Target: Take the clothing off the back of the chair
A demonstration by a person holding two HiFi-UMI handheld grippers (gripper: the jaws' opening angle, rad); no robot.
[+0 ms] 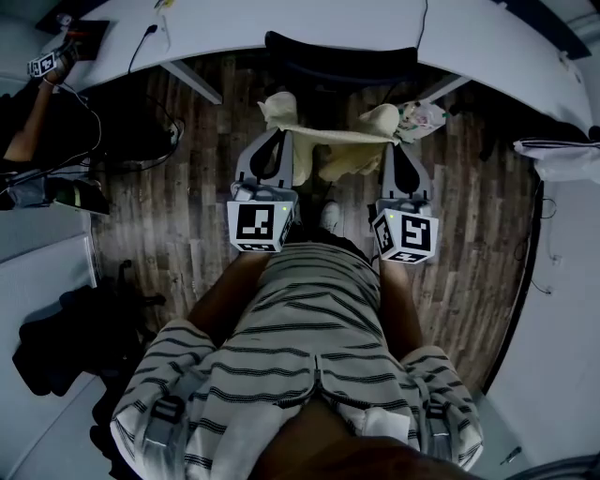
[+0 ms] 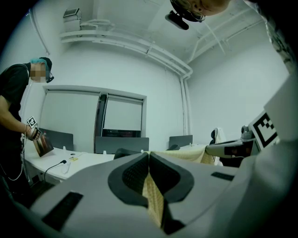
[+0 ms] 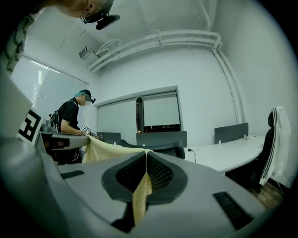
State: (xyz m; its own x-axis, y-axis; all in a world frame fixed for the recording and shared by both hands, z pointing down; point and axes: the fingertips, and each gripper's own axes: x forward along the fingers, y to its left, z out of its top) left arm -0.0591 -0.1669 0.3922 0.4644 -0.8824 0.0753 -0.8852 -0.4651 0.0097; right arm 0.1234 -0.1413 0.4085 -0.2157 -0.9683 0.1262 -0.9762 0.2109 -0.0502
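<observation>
1. Fingers (image 2: 132, 175) of the left gripper (image 2: 149, 155) are pressed together on a fold of pale yellow clothing (image 2: 154, 202), which hangs down out of the seam between the pads.
2. Fingers (image 3: 131, 174) of the right gripper (image 3: 146, 155) are likewise clamped on the clothing (image 3: 139, 200), with a strip of the cloth trailing below the pads.
3. In the head view the left gripper (image 1: 284, 134) and the right gripper (image 1: 397, 147) are held side by side, pointing away from the person, each with its marker cube nearest the body.
4. The clothing (image 1: 339, 141) is stretched between the two grippers. Its top edge runs nearly straight from one to the other, the rest sags below, and a bunched lump sits past each pair of fingertips.
5. The clothing hangs in the air above the wooden floor (image 1: 206, 131), on the person's side of the dark chair (image 1: 342, 58) and apart from its backrest.
6. The chair stands tucked against the white bench (image 1: 281, 23); in the right gripper view its backrest (image 3: 160, 148) shows just behind the stretched cloth edge.
7. A second person (image 1: 28, 122) stands at the far left end of the bench.
8. Far right in the right gripper view, a white garment (image 3: 274, 139) hangs over another chair.
</observation>
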